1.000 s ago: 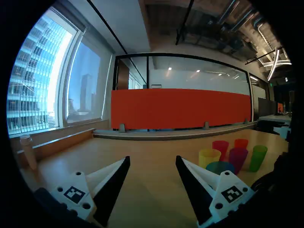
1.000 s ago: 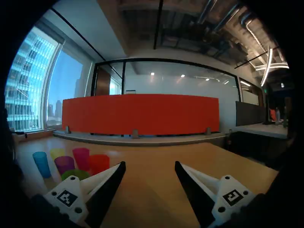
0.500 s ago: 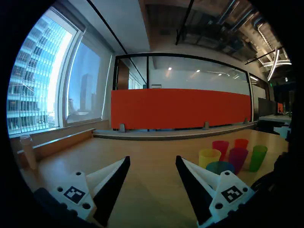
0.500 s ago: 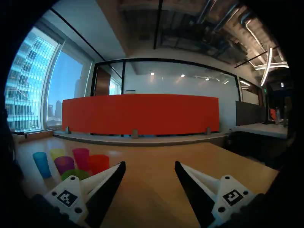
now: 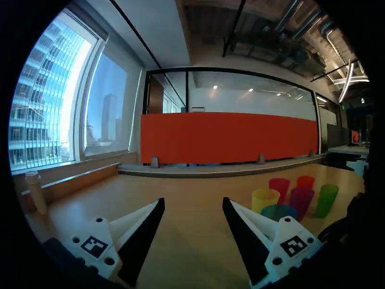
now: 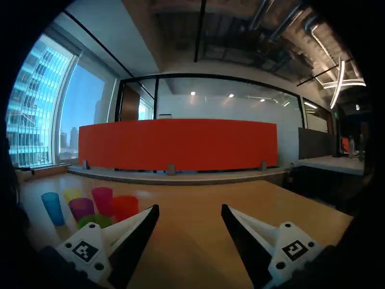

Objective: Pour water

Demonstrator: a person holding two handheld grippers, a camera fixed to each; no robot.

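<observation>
While held low over the smooth pale-wood worktop, spread wide, gripping nothing: left claw, right claw, two white tapered fingers each. Near them, clustered upright on the worktop: six translucent plastic cups, each a different colour. Beyond: one long orange partition, glass wall, tall windows.

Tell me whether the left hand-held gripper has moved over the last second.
No. The left hand-held gripper sits unchanged against the orange partition and yellow cup in its view.

Six translucent coloured cups — upright, clustered together, on wooden tabletop
</observation>
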